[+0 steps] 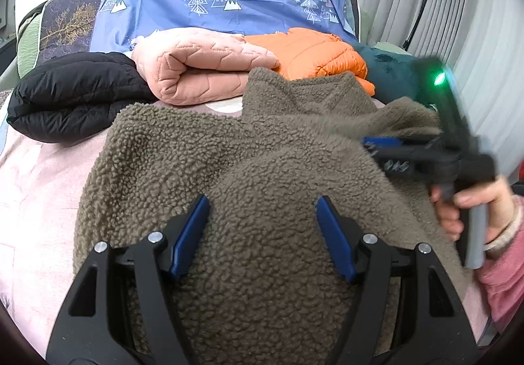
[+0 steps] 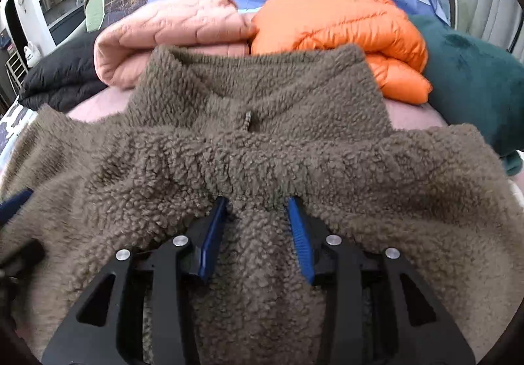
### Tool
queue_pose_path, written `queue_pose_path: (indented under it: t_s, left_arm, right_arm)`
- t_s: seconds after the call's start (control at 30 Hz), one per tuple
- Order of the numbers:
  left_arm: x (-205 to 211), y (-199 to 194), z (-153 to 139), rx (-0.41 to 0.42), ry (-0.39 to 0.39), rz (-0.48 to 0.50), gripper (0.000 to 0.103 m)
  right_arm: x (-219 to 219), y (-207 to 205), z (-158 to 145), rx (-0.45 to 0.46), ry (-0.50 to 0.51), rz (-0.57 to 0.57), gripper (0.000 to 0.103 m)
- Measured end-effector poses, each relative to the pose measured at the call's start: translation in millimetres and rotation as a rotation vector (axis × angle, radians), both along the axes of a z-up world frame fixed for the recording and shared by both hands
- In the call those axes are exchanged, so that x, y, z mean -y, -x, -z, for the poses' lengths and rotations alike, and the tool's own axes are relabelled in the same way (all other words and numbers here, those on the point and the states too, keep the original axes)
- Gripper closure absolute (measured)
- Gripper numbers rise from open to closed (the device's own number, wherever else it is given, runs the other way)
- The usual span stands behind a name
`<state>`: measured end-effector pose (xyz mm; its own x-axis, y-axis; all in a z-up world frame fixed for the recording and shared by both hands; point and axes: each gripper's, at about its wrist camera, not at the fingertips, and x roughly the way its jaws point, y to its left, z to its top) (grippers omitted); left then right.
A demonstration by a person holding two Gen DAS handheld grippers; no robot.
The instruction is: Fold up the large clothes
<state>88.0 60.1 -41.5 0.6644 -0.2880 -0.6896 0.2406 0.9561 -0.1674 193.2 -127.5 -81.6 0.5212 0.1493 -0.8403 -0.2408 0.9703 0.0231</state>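
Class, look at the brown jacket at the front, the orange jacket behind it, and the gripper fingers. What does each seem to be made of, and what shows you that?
Brown jacket: looks like sherpa fleece, matt, with a curly, nubby pile.
Orange jacket: probably thin nylon or polyester with padding; slight sheen, stitched puffy channels.
Fingers: blue pads, likely rubber or plastic, with a ribbed face, on smooth black frames, plastic or metal, hard to tell.

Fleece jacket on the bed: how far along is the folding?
Done: black, pink quilted and orange puffer jackets lie folded at the back. In hand: the olive fleece jacket has a sleeve with a gathered cuff laid across its body; the right gripper straddles it, the left gripper hovers open. Left: remaining folds.
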Motion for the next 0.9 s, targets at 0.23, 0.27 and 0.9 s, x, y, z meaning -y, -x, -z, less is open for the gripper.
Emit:
queue_pose_path:
  t_s: [0.23,0.27,0.9]
  left_arm:
    - [-28,13,-36,0.057,0.129,-0.038,0.033]
    - [-34,14,-42,0.075,0.126,-0.051,0.034]
    - [-96,12,-22,-0.049,0.114,-0.142,0.027]
  right_arm:
    - [83,52,-64,0.21,-0.032,0.056,0.061]
    - [105,58,-69,0.237,-0.024,0.098,0.061]
    - [124,117,-78,0.322,0.024,0.141,0.038]
